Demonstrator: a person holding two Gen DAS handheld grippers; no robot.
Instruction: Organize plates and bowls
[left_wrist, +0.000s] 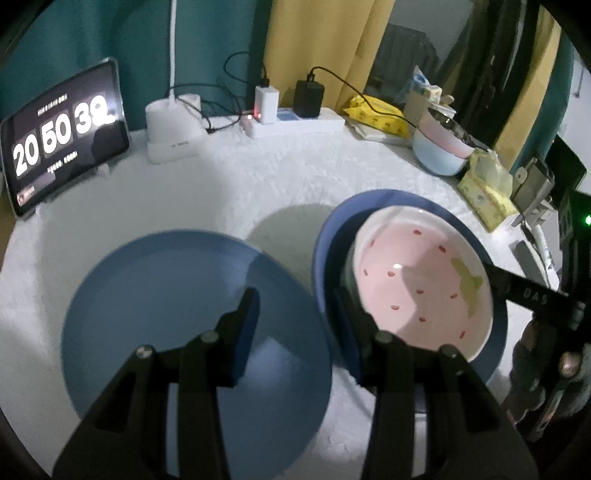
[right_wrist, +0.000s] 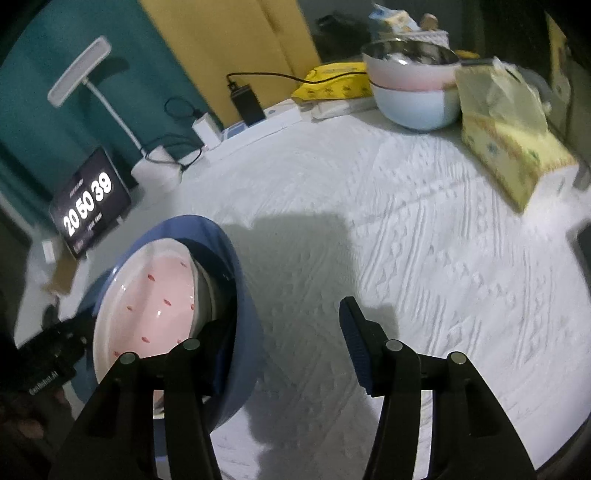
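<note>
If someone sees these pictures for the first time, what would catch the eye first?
Most striking is the pink bowl with red specks, sitting inside a dark blue bowl at the right of the white tablecloth. Left of it lies a flat blue plate. At the far left edge, a tablet shows big glowing clock digits.

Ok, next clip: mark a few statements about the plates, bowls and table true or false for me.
1. The pink red-speckled ceramic bowl sits inside the dark blue bowl. True.
2. The light blue round plate carries a bowl. False: its surface is bare.
3. The black tablet has a blank screen. False: it shows clock digits.
4. A plain pink bowl nested in a pale blue bowl stands beside the yellow tissue pack. True.
5. The right gripper has its fingers pressed together. False: they stand well apart.
</note>
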